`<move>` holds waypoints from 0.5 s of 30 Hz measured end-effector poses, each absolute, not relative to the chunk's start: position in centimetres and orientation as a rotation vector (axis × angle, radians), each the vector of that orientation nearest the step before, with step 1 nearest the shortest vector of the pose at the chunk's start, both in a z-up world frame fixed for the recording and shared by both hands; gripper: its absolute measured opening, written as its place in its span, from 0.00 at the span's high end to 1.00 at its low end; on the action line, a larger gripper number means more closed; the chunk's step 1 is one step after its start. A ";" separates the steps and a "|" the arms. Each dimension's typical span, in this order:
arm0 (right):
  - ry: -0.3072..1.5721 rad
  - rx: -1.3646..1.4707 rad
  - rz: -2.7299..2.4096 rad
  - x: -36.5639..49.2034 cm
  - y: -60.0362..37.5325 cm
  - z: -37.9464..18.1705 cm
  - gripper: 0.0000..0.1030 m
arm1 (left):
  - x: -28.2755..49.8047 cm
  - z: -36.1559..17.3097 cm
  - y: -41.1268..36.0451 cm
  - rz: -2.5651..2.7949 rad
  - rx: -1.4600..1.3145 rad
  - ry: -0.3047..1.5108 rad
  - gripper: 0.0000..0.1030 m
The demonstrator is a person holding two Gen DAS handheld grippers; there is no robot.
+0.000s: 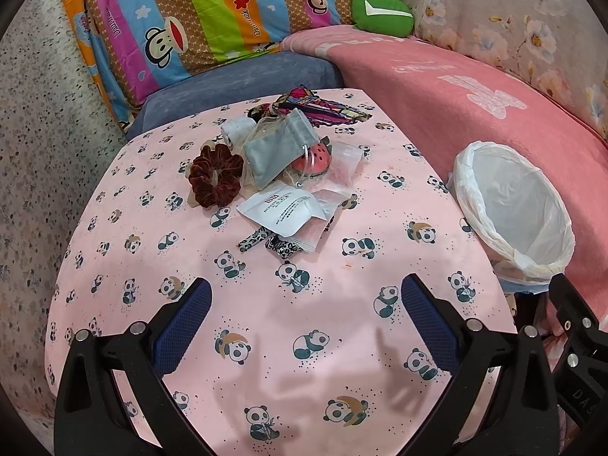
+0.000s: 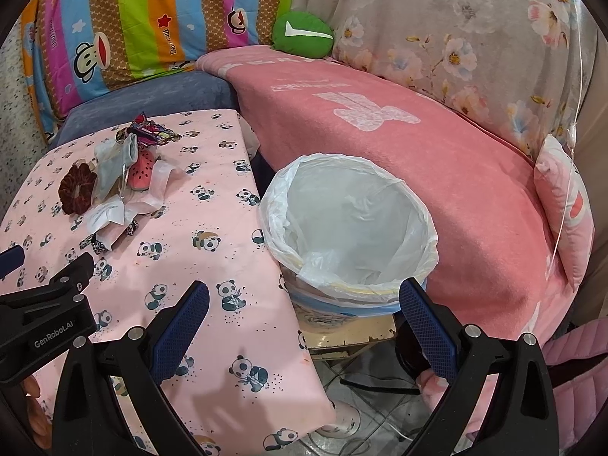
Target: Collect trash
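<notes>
A heap of small items lies at the far middle of the panda-print table [image 1: 266, 342]: a white printed sachet [image 1: 279, 209], clear plastic bags [image 1: 342, 159], a grey pouch [image 1: 277, 148], a dark red scrunchie [image 1: 214, 178] and a watermelon-slice piece [image 1: 313, 161]. The same heap [image 2: 114, 182] shows far left in the right wrist view. My left gripper [image 1: 306, 292] hovers open over the near table, empty. My right gripper [image 2: 304, 296] is open and empty, just short of the bin [image 2: 349, 220] lined with a white bag, right of the table.
A pink blanket [image 2: 418, 152] covers the sofa behind the bin [image 1: 513, 205]. Striped monkey-print bedding [image 1: 190, 19] and a green cushion [image 1: 382, 11] lie at the back. A leopard-print strip [image 1: 266, 241] pokes out under the sachet. Tiled floor and cables [image 2: 361, 383] show below the bin.
</notes>
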State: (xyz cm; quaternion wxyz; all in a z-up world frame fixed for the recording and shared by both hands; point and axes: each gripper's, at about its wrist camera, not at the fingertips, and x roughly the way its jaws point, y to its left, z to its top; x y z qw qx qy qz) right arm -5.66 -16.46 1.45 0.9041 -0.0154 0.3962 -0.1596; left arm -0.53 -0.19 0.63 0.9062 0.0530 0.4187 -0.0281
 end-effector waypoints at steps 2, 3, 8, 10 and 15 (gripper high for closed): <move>0.819 -0.032 -0.331 -5.7 -16.5 1.4 0.07 | -0.5 0.6 -0.2 -0.058 0.109 0.865 0.08; 0.819 -0.032 -0.330 -5.7 -16.5 1.4 0.07 | -0.5 0.6 -0.2 -0.058 0.110 0.865 0.08; 0.818 -0.033 -0.331 -5.7 -16.5 1.4 0.07 | -0.6 0.6 -0.5 -0.059 0.113 0.863 0.08; 0.818 -0.031 -0.331 -5.7 -16.5 1.4 0.07 | -0.6 0.6 -0.5 -0.059 0.114 0.861 0.08; 0.818 -0.031 -0.330 -5.7 -16.5 1.4 0.07 | -0.6 0.7 -1.0 -0.061 0.120 0.858 0.08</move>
